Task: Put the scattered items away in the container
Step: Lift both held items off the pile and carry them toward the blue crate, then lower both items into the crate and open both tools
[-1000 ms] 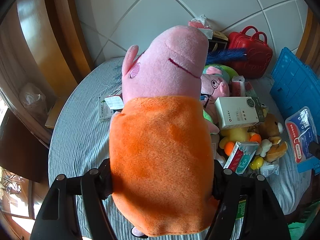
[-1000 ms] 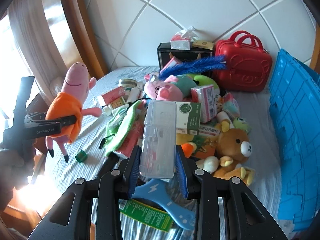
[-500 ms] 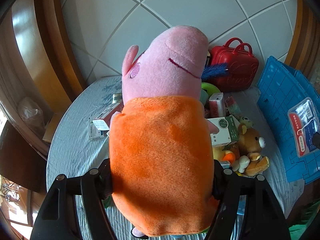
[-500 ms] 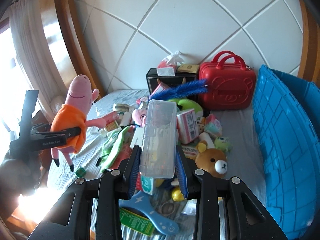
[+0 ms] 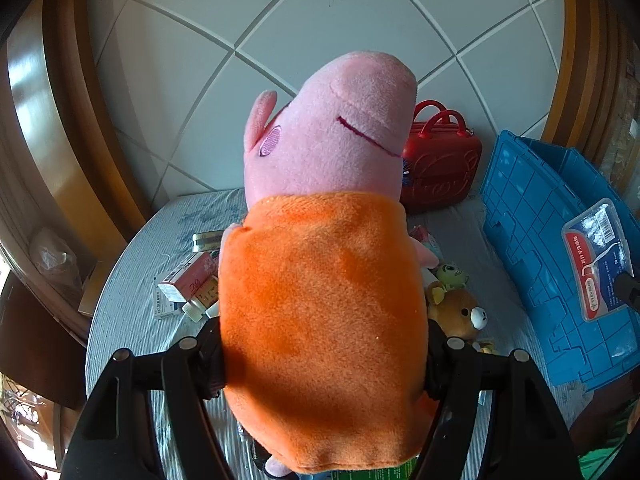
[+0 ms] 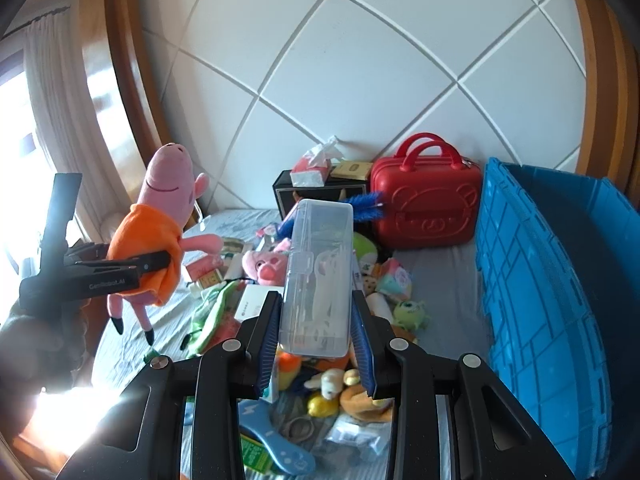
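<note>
My left gripper (image 5: 322, 356) is shut on a pink pig plush (image 5: 324, 264) in an orange dress, held in the air above the table; the same pig plush (image 6: 156, 232) shows at the left of the right wrist view, clamped around its orange body. My right gripper (image 6: 316, 344) is shut on a clear plastic box (image 6: 318, 276) that stands up between the blue pads. That clear box (image 5: 598, 256) also appears at the right edge of the left wrist view, in front of the blue crate (image 5: 532, 216). The open blue crate (image 6: 560, 280) stands on the right.
A pile of toys and small boxes covers the round table (image 6: 452, 280): a brown bear (image 5: 456, 312), a small pink pig (image 6: 264, 264), a green pouch (image 6: 212, 312), a blue comb (image 6: 276, 444). A red case (image 6: 426, 200) and a black box (image 6: 320, 196) stand by the wall.
Both grippers have risen with their loads and the table has dropped lower in both views. The blue crate now shows more of its inside. Neither grip has changed.
</note>
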Demonstrator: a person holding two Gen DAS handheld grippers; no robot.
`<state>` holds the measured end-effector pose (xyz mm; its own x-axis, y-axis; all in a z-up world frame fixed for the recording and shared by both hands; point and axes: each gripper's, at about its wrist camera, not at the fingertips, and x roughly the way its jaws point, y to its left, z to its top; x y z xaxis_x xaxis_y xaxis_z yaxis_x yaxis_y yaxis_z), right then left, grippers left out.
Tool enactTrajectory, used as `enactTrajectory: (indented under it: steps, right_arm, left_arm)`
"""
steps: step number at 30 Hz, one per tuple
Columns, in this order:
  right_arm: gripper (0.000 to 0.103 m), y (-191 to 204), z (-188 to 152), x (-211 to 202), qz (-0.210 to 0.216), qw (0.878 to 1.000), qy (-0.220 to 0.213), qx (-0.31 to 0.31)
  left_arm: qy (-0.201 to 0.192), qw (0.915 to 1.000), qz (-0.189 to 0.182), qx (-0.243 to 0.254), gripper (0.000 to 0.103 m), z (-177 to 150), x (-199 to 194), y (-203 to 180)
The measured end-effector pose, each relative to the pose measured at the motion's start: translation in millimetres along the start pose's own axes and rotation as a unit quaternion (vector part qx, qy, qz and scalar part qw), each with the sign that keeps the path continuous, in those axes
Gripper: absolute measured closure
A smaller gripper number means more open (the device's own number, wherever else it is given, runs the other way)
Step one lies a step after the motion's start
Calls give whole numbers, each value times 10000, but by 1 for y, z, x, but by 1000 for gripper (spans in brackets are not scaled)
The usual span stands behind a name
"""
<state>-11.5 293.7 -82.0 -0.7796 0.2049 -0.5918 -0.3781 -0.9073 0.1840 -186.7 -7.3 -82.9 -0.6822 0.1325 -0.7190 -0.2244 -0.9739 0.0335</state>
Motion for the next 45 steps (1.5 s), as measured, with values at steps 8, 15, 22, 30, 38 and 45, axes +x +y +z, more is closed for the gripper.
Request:
enactTrajectory:
  steps: [8,15,22,30,38,45]
  right_arm:
    - [70,-39,6,-28,-72,9997,-210,140]
    - [70,-64,4,-54,-151,9990,-341,238]
    - [70,-85,3,-81,-295,9979,-469,347]
    - [70,-108,0,-106,-501,9958,-566,508]
    - [70,-137,-3,-130,-792,9918,-665,747]
    - [70,-162,-4,-148,-1044,9860,-816,1016]
  left_arm:
    - [-162,9996,-125,215,32,17,-10,-52]
    - [-241,9983,-323,423,32,26,-19,-102]
    - [-302,9950,-660,686,32,37,-28,-155]
    - [-420,9885,-1030,1023,32,54,-38,-212]
    - [-525,9803,-1329,1365,32,69,-40,-270]
    - [-482,9748,-1498,1581,32,78,-29,-307]
